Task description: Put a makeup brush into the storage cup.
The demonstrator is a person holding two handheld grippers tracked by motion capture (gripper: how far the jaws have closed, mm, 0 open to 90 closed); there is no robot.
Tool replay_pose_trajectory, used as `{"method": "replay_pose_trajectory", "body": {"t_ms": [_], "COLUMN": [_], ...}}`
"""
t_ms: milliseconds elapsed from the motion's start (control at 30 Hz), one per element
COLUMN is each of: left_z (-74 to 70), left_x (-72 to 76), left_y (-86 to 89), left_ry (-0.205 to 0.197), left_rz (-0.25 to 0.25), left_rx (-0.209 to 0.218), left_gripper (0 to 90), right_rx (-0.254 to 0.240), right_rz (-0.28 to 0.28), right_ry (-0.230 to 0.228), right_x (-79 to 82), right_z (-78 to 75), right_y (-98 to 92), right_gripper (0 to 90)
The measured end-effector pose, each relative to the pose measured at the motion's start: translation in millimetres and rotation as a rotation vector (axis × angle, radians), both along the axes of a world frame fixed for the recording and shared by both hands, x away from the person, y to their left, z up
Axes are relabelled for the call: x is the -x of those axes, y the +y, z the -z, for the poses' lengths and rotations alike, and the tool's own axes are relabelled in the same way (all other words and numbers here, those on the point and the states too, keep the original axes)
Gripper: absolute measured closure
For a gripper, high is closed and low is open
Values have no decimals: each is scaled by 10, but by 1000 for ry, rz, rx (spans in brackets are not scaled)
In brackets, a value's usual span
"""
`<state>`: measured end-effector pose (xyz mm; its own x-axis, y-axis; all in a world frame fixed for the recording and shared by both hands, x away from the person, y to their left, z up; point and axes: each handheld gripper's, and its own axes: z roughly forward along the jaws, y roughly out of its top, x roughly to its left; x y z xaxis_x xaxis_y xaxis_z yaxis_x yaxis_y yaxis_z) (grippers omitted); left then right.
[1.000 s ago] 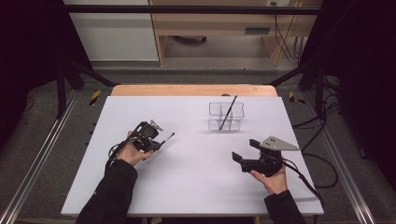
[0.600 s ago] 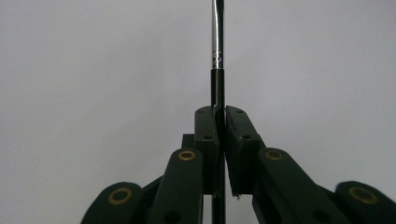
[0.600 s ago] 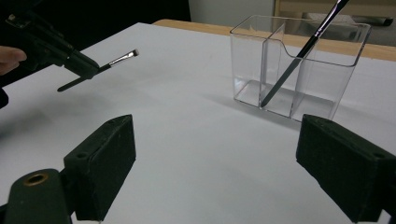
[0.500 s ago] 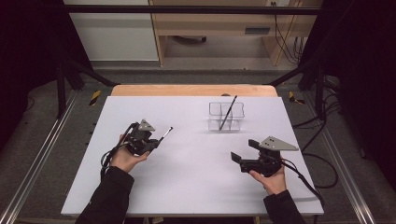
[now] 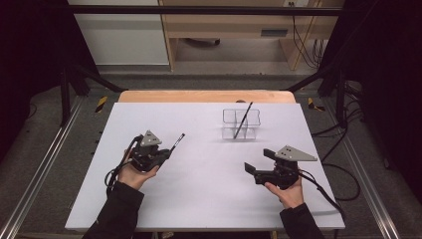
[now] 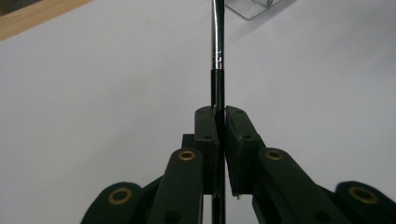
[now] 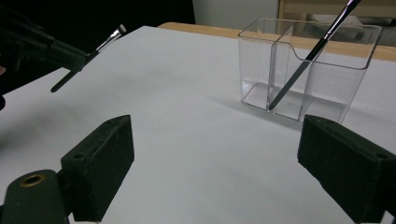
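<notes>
My left gripper (image 5: 168, 152) is shut on the black handle of a thin brush (image 5: 177, 141), held above the left half of the white table top (image 5: 209, 199). In the left gripper view the jaws (image 6: 221, 112) pinch the handle, and the brush (image 6: 217, 56) with its silver ferrule runs straight ahead. A clear two-compartment holder (image 5: 229, 117) stands at the far middle of the table, and a second brush (image 5: 244, 119) leans in it. My right gripper (image 5: 259, 160) is open over the near right of the table, with nothing between its jaws (image 7: 215, 158); the holder (image 7: 280, 60) and its brush (image 7: 303, 65) lie ahead.
A wooden strip (image 5: 199, 95) borders the table's far edge. Metal rails (image 5: 45, 164) run along both sides, and cables (image 5: 343, 174) lie to the right. In the right gripper view the left gripper (image 7: 70, 58) and its brush tip (image 7: 112, 37) are at the upper left.
My left hand has shifted a little to the left and risen with the brush, whose tip now points more toward the far side. The right hand has kept still.
</notes>
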<state>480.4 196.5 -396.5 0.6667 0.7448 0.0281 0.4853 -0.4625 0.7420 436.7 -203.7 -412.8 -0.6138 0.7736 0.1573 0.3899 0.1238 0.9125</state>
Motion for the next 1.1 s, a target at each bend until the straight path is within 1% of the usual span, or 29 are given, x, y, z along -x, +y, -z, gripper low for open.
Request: {"method": "replay_pose_trajectory", "body": {"t_ms": [167, 200, 233, 333, 567, 667, 700, 733, 800, 833, 867, 900, 933, 1033, 1100], "left_z": [-36, -36, -41, -40, -8, -14, -20, -25, -41, -56, -56, -66, -92, -130, -142], "left_x": [103, 103, 117, 154, 201, 230, 237, 246, 257, 264, 264, 268, 282, 304, 311], "left_y": [8, 8, 10, -10, -118, -165, -173, -185, -201, -216, -216, -225, -241, -268, -280], "left_ry": [-39, -39, -47, -52, -60, -72, -76, -77, -86, -87, -87, -90, -102, -110, -115], "left_rz": [-10, -10, -8, -6, 2, 2, 3, 0, -4, -7, -7, -8, -11, -16, -17], "left_rx": [33, 33, 37, 55, 61, 71, 77, 91, 99, 114, 114, 117, 120, 141, 148], "left_gripper": [833, 833, 833, 834, 833, 834, 833, 833, 833, 833, 833, 833, 833, 833, 833], "right_rx": [-10, -15, -19, -24, -46, -46, -46, -56, -60, -60, -60, -63, -67, -70, -81], "right_rz": [4, 6, 7, 6, 0, -3, -6, -11, -14, -16, -16, -20, -23, -27, -27], "right_ry": [-11, -11, -13, -15, -20, -21, -21, -21, -25, -29, -29, -31, -33, -40, -42], "right_x": [20, 21, 22, 23, 21, 17, 15, 8, 3, -1, -1, -6, -6, -13, -21], "right_z": [-28, -32, -35, -41, -67, -72, -76, -87, -105, -112, -112, -131, -142, -175, -201], "right_y": [29, 34, 38, 46, 107, 139, 153, 186, 222, 241, 241, 284, 303, 347, 369], "right_gripper": [111, 111, 111, 110, 107, 103, 102, 101, 101, 100, 100, 99, 99, 99, 100]}}
